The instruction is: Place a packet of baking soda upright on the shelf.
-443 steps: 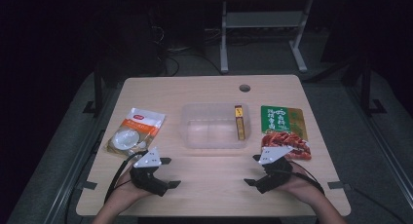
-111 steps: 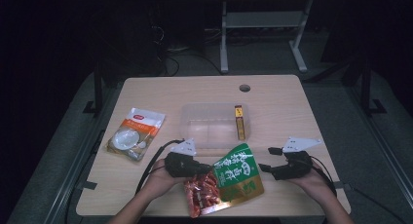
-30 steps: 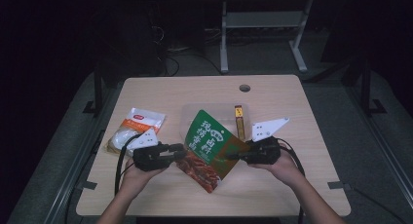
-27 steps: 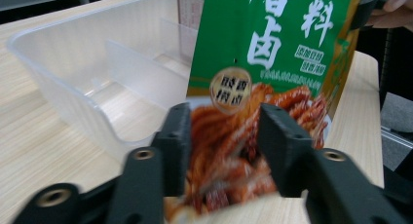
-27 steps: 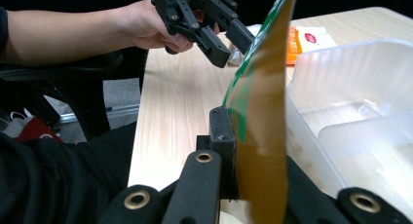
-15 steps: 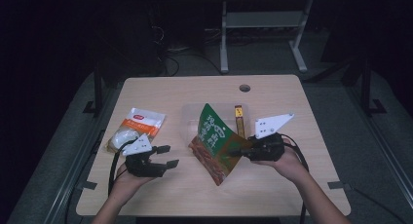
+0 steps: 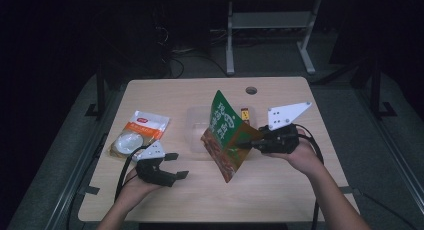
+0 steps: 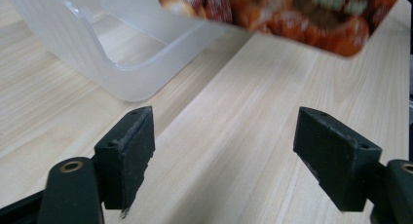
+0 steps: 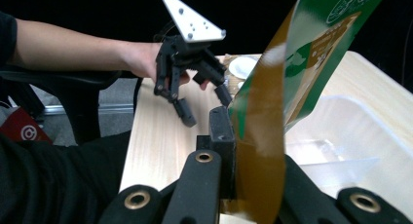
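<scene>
Green snack packet (image 7: 227, 135) is now released by left gripper (image 7: 172, 166), jaws just opened and spread, nothing between them; packet is pinched edge-on by right gripper (image 7: 248, 144), lifted above counter (image 7: 280, 190) beside clear tub (image 8: 117, 63), likely for dropping in

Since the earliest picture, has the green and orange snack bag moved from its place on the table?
Yes. The green and orange snack bag left the table's right side; the right gripper holds it raised at the clear plastic container.
</scene>
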Tool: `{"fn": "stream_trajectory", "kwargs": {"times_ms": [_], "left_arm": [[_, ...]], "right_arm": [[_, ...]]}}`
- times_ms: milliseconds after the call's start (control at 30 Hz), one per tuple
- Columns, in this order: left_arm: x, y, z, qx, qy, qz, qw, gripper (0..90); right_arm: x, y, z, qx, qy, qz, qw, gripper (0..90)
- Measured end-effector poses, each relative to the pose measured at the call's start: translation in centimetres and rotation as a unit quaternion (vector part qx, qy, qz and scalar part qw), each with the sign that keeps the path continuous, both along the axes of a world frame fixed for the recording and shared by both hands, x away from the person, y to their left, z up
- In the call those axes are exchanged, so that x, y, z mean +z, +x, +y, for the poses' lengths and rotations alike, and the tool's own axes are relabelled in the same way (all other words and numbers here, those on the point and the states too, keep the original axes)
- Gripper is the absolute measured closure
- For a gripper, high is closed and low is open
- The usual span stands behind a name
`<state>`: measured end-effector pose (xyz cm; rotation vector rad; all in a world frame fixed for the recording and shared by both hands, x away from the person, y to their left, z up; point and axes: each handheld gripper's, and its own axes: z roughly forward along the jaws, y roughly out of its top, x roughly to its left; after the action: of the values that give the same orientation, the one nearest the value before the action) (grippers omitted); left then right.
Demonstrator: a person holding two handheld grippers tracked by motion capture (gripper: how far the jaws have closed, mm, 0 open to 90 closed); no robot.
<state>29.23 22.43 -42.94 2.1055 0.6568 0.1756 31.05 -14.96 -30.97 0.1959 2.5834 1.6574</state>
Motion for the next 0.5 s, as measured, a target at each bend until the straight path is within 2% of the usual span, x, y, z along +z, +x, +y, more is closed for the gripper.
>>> {"fn": "stream_trajectory", "kwargs": {"times_ms": [67, 233, 433, 500], "left_arm": [[-0.1, 0.0, 0.0, -0.001, 0.002, 0.002, 1.0, 21.6], [-0.3, 0.0, -0.1, -0.003, 0.006, 0.004, 1.0, 20.1], [-0.4, 0.1, -0.2, -0.005, 0.006, 0.008, 0.9999, 19.7], [-0.5, 0.1, -0.2, -0.004, 0.007, 0.009, 0.9999, 19.6]], "right_arm": [[1.0, 0.5, 0.1, -0.003, -0.003, -0.009, 1.0, 90.0], [2.4, 1.6, 0.2, -0.014, -0.008, -0.018, 0.9997, 90.0], [3.2, 2.9, 0.1, -0.029, -0.007, -0.022, 0.9993, 90.0], [3.7, 3.8, -0.1, -0.037, -0.01, -0.023, 0.999, 90.0]]}}
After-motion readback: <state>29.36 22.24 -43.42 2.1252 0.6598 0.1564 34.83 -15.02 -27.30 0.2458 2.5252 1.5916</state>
